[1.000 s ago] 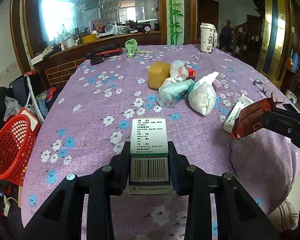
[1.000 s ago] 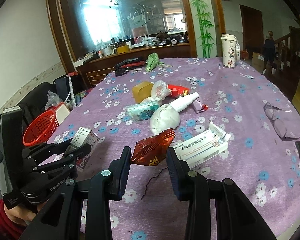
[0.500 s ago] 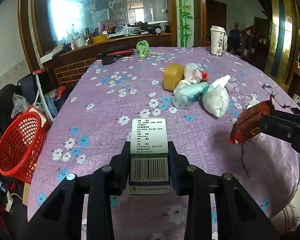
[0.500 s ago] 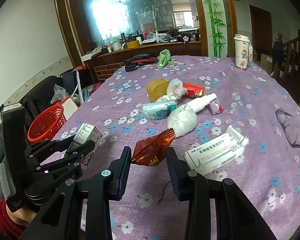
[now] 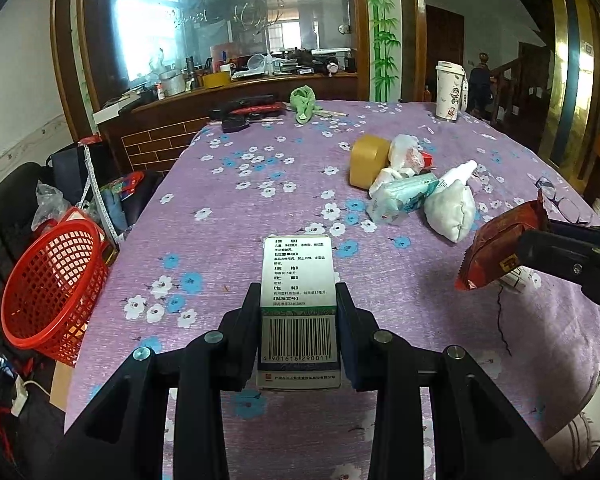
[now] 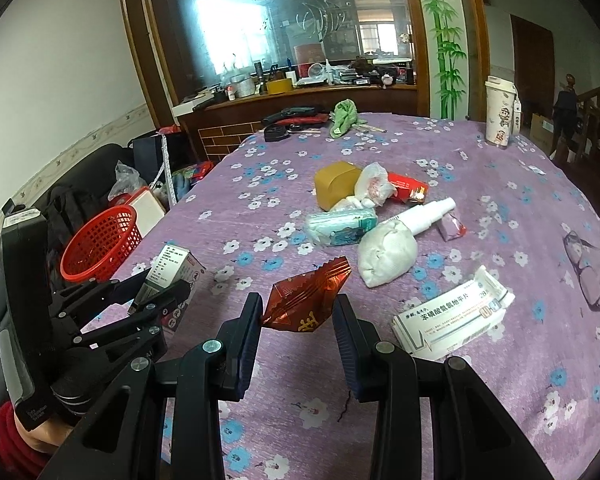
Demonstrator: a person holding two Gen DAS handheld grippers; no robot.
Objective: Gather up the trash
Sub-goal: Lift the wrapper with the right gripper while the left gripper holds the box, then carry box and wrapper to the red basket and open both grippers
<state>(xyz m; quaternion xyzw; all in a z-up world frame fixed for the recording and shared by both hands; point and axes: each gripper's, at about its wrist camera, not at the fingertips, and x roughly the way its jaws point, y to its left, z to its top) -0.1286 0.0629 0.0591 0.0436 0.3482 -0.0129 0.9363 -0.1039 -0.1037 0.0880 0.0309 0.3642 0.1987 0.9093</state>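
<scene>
Trash is held in both tools: the left hand-held gripper (image 5: 298, 312) clamps a white medicine box (image 5: 298, 304) with its barcode end toward the camera, and the right hand-held gripper (image 6: 298, 316) pinches a crumpled red foil wrapper (image 6: 306, 298) between its pads, both held above the tabletop (image 5: 240, 216). That surface is a round one under a purple cloth printed with white and blue flowers. Ahead of both tools, toward the far edge, lies a cluster: a yellow box (image 6: 334, 188), a tissue pack (image 6: 340, 228), a white spray bottle (image 6: 428, 214) and a white pouch (image 6: 386, 256). Farther still stand a tall paper cup (image 6: 498, 114) and a green cloth (image 6: 342, 116), with a wood-framed glass partition and painted bamboo behind.

Left of the left tool, off the table's edge, a red mesh basket (image 5: 54, 284) sits low, tilted.

Only the right wrist view shows the flat white carton (image 6: 452, 318) just right of its fingers, the eyeglasses (image 6: 588, 270) farther right, and a red sleeve (image 6: 14, 442) at the left tool's handle. In the left view a carton corner peeks behind the wrapper, probably the same one.
</scene>
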